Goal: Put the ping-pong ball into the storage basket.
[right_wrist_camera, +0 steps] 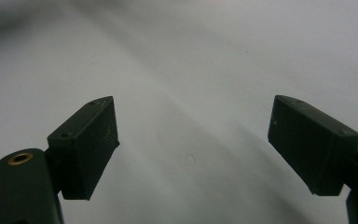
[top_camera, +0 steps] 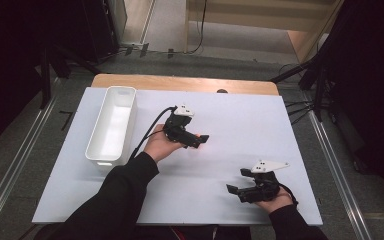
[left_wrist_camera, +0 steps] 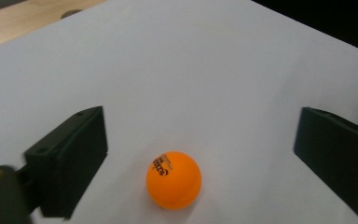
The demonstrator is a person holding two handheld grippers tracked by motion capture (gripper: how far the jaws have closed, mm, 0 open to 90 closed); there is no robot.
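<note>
I hold my left gripper (left_wrist_camera: 193,154) wide open around the orange ping-pong ball (left_wrist_camera: 173,179), which rests on the white table sheet (left_wrist_camera: 191,60) between its 2 jaws, touching neither. I'd centre, then close gently. My right gripper (right_wrist_camera: 193,140) gapes empty.

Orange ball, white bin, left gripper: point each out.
orange ball (left_wrist_camera: 173,179), left gripper view, centre of the ball.
white bin (top_camera: 96,131), high view, left wall.
left gripper (left_wrist_camera: 200,158), left gripper view, midway between its open jaws.
</note>
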